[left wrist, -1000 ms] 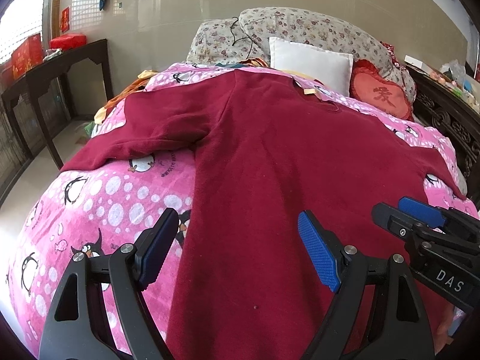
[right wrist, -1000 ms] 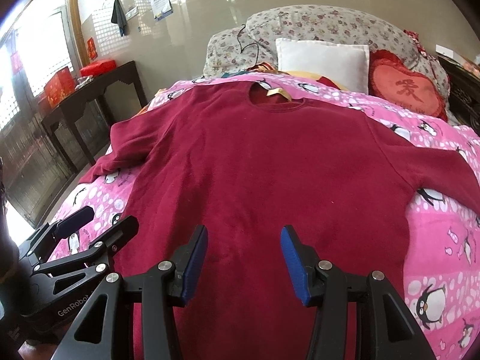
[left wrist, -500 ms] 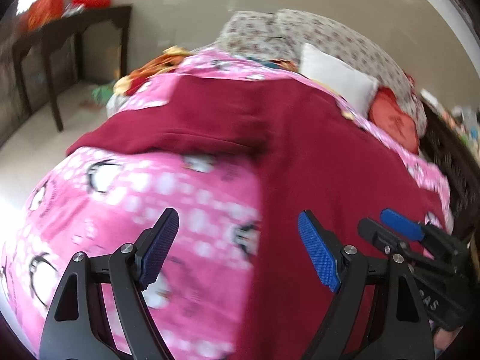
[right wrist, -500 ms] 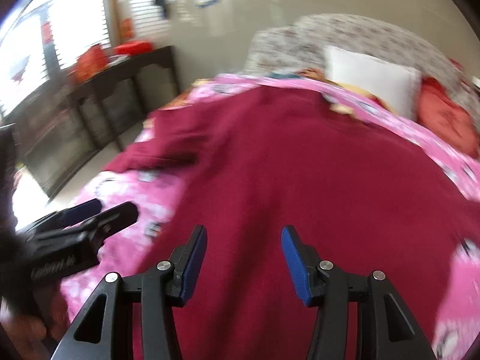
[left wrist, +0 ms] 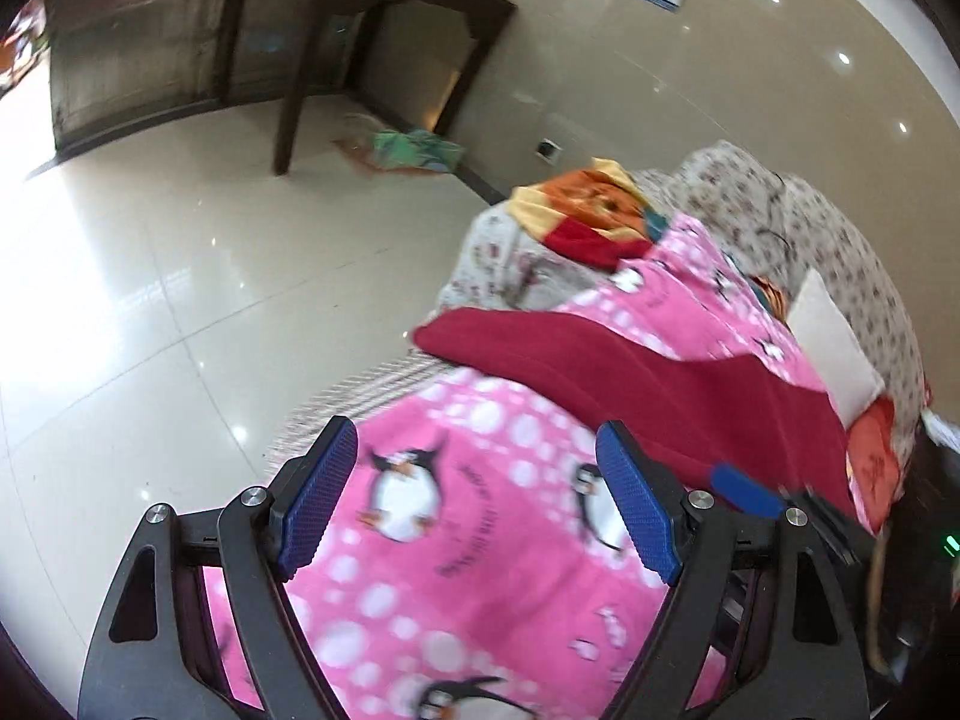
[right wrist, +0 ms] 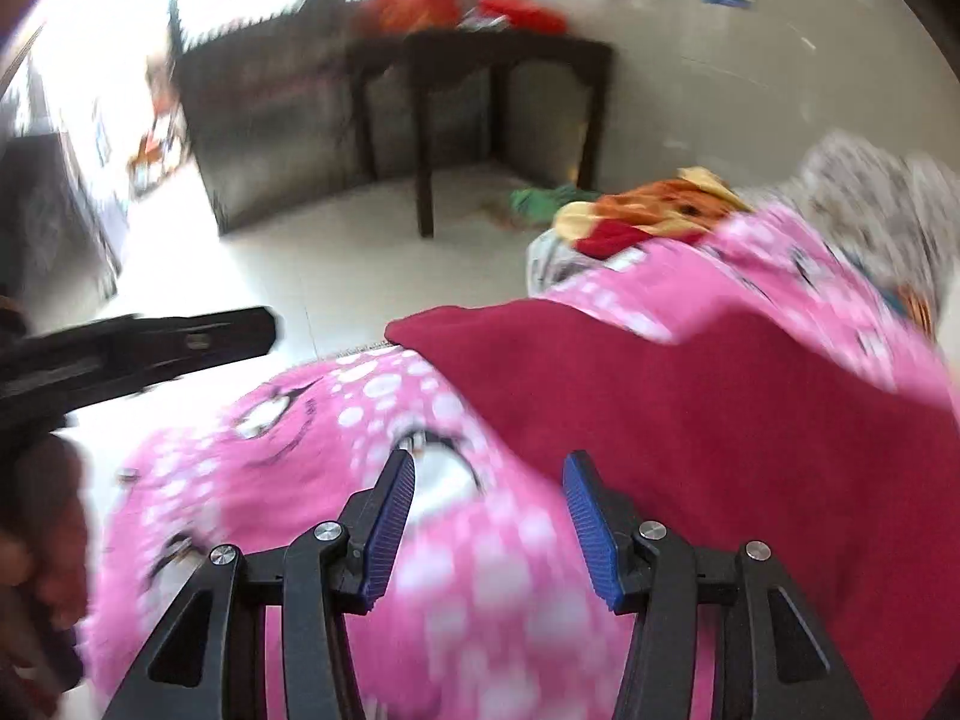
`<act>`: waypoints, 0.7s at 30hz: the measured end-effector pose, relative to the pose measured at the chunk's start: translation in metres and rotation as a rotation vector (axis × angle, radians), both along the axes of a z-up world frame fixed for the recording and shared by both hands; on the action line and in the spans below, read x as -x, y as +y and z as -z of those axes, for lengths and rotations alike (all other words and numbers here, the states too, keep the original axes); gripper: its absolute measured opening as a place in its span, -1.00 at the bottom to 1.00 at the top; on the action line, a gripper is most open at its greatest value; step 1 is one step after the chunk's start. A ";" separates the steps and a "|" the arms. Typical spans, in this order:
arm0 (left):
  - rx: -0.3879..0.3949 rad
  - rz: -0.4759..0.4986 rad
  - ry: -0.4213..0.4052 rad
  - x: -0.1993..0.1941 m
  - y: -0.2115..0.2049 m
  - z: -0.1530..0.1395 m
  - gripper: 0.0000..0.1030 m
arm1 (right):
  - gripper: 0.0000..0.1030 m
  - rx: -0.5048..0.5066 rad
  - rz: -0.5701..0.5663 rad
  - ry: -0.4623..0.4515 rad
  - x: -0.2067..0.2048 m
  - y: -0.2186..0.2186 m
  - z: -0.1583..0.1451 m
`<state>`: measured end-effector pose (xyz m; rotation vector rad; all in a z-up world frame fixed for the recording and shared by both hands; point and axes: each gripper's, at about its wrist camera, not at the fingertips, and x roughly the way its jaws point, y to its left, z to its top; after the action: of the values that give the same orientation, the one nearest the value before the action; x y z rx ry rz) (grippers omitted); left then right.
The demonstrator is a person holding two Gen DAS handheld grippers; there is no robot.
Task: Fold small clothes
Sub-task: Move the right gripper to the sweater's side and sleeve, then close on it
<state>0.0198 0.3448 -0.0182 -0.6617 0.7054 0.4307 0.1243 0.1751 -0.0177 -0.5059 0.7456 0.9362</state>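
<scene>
Floor (left wrist: 180, 276): glossy pale tile w/ thin grout lines, far left of left-wrist view; bright glare near the edge.
Side table (left wrist: 360, 6): dark wood, square legs, arched apron; stands on the tile by the wall. Red items on its top in right-wrist view, blurred.
Green cloth (left wrist: 414, 147): crumpled, on the floor beside a table leg.
Left gripper (left wrist: 480, 504): black angular frame, silver screws, blue ribbed pads; fingers set wide, nothing between them, only blanket under the gap. Seen side-on at left of right-wrist view (right wrist: 150, 348).
Blanket (left wrist: 468, 570): fleecy, hot pink, white dots & penguin print; covers the bed, drapes over its rounded corner.
Right gripper (right wrist: 489, 522): same build; fingers at a medium gap, free of cloth, above the blanket just left of the sweater's edge.
Sweater (right wrist: 720, 432): dark red, soft matte knit, plain; lies spread flat on the blanket, right of both grippers. One sleeve (left wrist: 510, 339) reaches out to the bed's edge, cuff end rounded & lying flat.
Clothes pile (left wrist: 594, 210): orange, yellow & red fabric, bunched on a floral sheet beyond the sleeve.
Pillows (left wrist: 834, 348): one white, rectangular; a red cushion near it, far right; floral bedding behind.
</scene>
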 end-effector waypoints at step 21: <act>-0.075 0.132 -0.082 -0.020 -0.051 -0.024 0.60 | -0.87 -0.682 0.313 0.100 -0.056 -0.191 -0.121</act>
<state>0.0402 0.2935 0.0053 -0.5554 0.6480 0.3056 0.1804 -0.0156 0.1033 0.2520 0.5284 0.8592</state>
